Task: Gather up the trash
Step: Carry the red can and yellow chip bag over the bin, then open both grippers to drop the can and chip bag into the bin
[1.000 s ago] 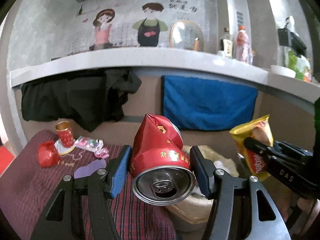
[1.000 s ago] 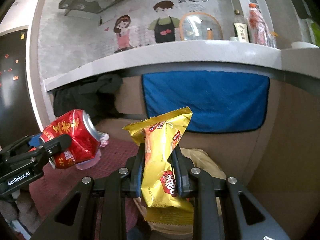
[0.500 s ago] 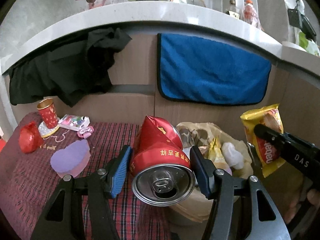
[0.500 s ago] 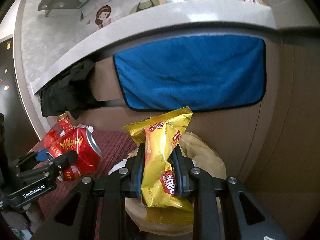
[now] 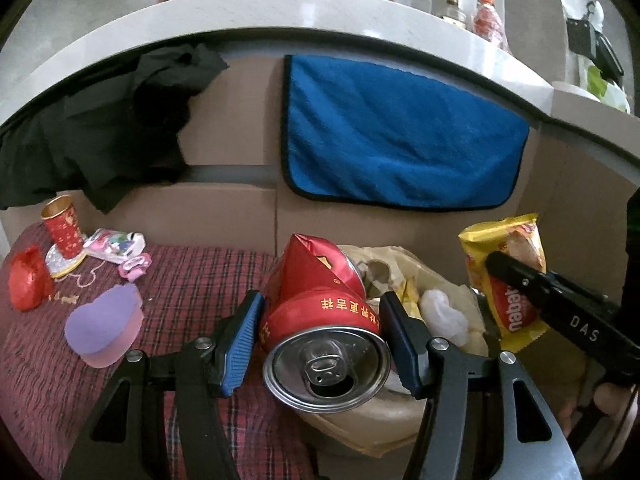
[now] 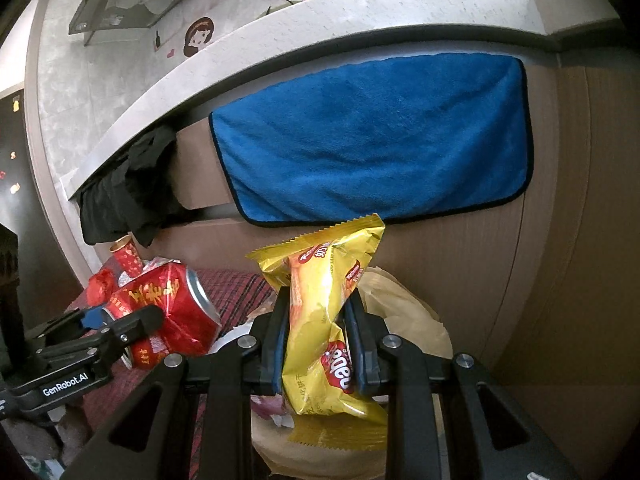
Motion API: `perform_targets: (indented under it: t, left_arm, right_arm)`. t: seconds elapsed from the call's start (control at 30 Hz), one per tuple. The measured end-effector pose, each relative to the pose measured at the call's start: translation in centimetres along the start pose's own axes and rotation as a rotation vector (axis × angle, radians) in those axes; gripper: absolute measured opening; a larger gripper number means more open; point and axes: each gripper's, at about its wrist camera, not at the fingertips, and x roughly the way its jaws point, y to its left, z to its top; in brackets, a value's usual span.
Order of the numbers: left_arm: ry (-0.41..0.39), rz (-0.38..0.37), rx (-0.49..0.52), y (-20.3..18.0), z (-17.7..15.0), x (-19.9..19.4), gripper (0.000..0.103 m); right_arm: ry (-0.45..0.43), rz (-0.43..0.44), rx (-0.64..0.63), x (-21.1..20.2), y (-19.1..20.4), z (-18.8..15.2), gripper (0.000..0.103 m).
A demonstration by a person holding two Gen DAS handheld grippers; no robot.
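My left gripper (image 5: 320, 312) is shut on a crushed red drink can (image 5: 320, 320), held just above the near rim of a trash bin lined with a tan bag (image 5: 400, 428). The can also shows in the right wrist view (image 6: 172, 312). My right gripper (image 6: 316, 320) is shut on a yellow snack packet (image 6: 324, 320), held over the same bag (image 6: 404, 320). The packet shows at the right of the left wrist view (image 5: 508, 280). White and yellow trash (image 5: 440, 312) lies inside the bag.
A red plaid cloth (image 5: 184, 288) covers the surface left of the bin. On it are a purple heart-shaped box (image 5: 104, 324), a red cup (image 5: 64, 228), a red pouch (image 5: 26, 280) and a small pack (image 5: 114, 244). A blue towel (image 5: 400, 140) and black clothes (image 5: 112, 128) hang behind.
Both grippers have tilted down and moved closer to the bin, with the can and the packet still held. The bag's opening now shows beneath them.
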Motion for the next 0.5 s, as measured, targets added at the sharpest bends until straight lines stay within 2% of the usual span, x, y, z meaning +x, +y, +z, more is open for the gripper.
perform_targets:
  t: [0.2,0.37,0.5]
  left_arm:
    - [0.031,-0.04,0.012,-0.9,-0.1,2.1,0.06]
    - [0.104,-0.098,-0.002,-0.6,-0.8,5.3,0.06]
    - [0.161,-0.142,-0.013,-0.4,-1.1,7.7,0.06]
  right_arm:
    - [0.023,-0.002,0.014,1.1,-0.9,-0.2,0.023]
    - [0.058,0.003,0.049,2.8,-2.1,-0.6,0.023]
    - [0.121,0.007,0.085,5.1,-3.2,-1.5,0.023]
